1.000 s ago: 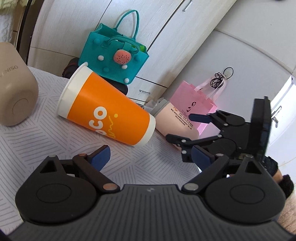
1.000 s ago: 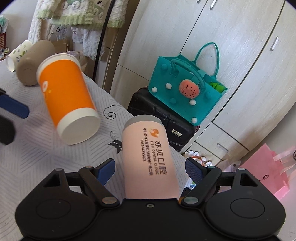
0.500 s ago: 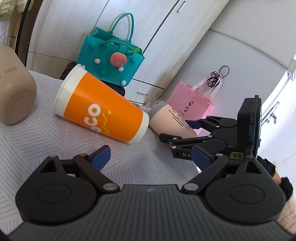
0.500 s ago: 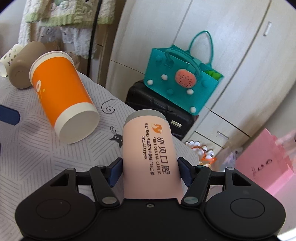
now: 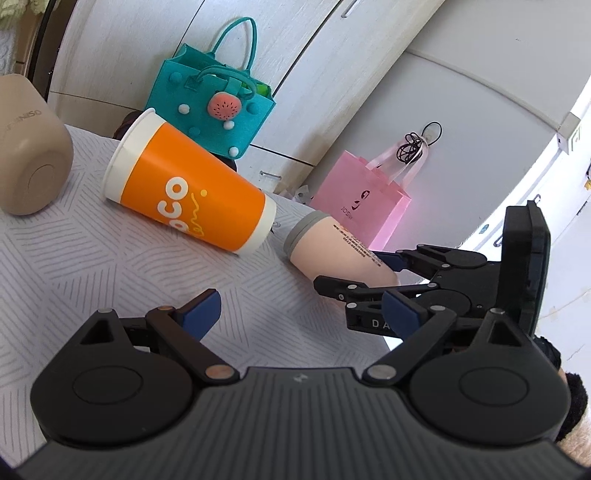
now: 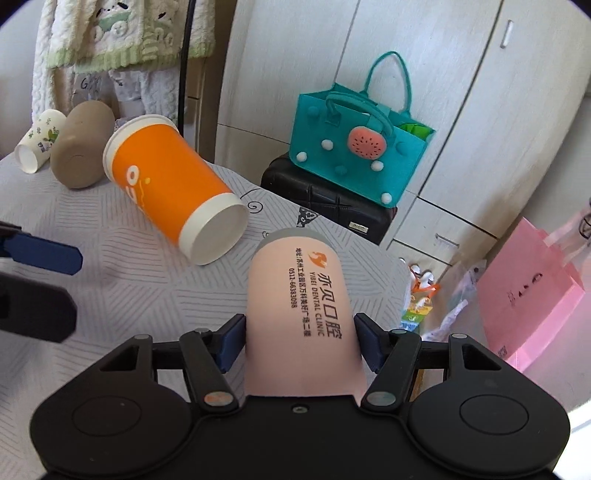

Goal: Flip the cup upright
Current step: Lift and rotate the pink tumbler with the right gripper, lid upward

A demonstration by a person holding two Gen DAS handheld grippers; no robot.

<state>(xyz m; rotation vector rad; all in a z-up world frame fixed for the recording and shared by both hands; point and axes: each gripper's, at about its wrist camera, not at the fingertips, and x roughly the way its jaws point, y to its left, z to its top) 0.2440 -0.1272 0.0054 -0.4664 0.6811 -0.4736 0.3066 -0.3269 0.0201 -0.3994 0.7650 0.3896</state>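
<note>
Blue fingers of the right gripper press on both sides of the pink cup, so it is clamped tight near the wide end; the pink cup lies on its side on the striped cloth, with its grey end pointing away from the gripper; black writing runs along its top.

Left gripper has its fingers wide apart with nothing between them; it hangs over the cloth near the pink cup but does not touch it.

Just beside the pink cup's grey end lies the orange cup, also on its side, its white bottom turned toward the pink cup; past the orange cup lies a tan cup, tipped over too, and next to that a little white flowery cup on its side.

Behind the pink cup, off the cloth, a teal bag sits on a black case; a pink paper bag stands to the side of the pink cup, by the white cupboard doors; fluffy clothes hang far behind the orange cup.
</note>
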